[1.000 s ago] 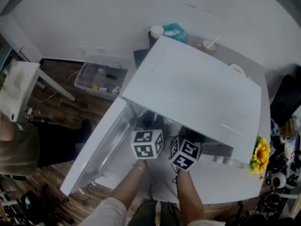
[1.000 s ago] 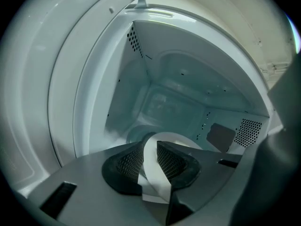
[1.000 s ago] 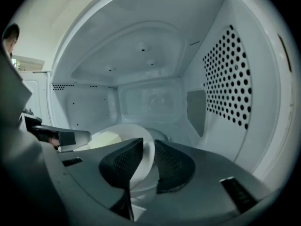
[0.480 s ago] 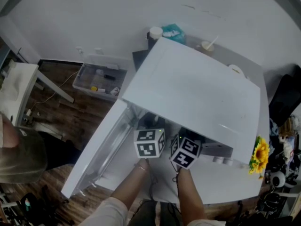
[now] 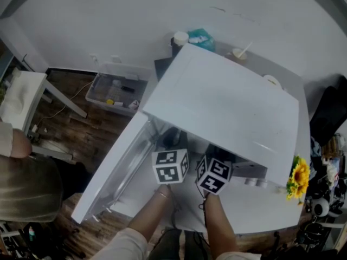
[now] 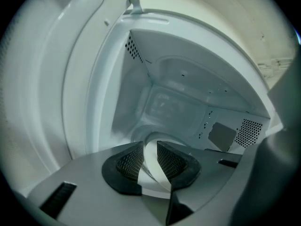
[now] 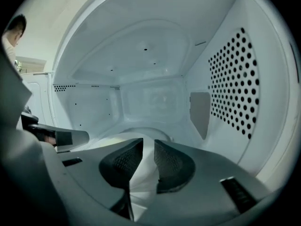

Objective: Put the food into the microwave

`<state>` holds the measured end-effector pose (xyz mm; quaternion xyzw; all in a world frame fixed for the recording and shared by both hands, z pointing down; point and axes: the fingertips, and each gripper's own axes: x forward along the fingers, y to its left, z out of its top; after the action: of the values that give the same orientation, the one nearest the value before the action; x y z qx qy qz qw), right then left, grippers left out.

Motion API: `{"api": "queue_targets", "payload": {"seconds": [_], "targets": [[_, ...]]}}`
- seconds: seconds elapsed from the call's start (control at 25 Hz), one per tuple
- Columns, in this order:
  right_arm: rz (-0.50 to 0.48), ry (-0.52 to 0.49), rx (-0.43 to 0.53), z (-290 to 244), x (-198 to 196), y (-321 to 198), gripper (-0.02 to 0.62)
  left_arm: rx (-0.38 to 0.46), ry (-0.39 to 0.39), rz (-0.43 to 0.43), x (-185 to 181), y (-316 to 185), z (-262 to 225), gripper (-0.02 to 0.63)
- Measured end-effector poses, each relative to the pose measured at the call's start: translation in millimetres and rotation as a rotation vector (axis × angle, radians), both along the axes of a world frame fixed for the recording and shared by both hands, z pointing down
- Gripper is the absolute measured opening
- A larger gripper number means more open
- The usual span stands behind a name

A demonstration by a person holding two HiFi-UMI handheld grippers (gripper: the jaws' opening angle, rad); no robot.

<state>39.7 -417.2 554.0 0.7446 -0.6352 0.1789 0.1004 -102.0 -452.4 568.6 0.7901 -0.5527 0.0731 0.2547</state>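
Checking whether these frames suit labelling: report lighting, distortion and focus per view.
Head view: dim, corners dark, the microwave bowed by the wide lens. Left gripper view: black round border, the microwave's walls curved, the left gripper soft up close. Right gripper view: evenly lit interior, perforated wall crisp, the white plate in the right gripper nearly washed out.
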Motion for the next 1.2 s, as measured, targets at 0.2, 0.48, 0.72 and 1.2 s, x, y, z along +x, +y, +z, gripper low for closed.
{"api": "queue_targets", "payload": {"seconds": [0.2, 0.48, 0.72, 1.2], "targets": [[-0.037, 0.005, -0.010, -6, -10, 9, 0.038, 0.003, -0.039, -0.038, -12, 21, -7, 0.081], [-0.123, -0.027, -0.023, -20, -25, 33, 0.023, -0.020, -0.071, -0.048, -16, 55, -12, 0.037], [-0.201, -0.044, -0.035, -32, -33, 61, 0.023, -0.022, -0.055, -0.058, -10, 84, -29, 0.009], [-0.337, -0.084, -0.034, -60, -39, 133, 0.023, -0.056, -0.084, -0.077, 0, 160, -53, 0.009]]}}
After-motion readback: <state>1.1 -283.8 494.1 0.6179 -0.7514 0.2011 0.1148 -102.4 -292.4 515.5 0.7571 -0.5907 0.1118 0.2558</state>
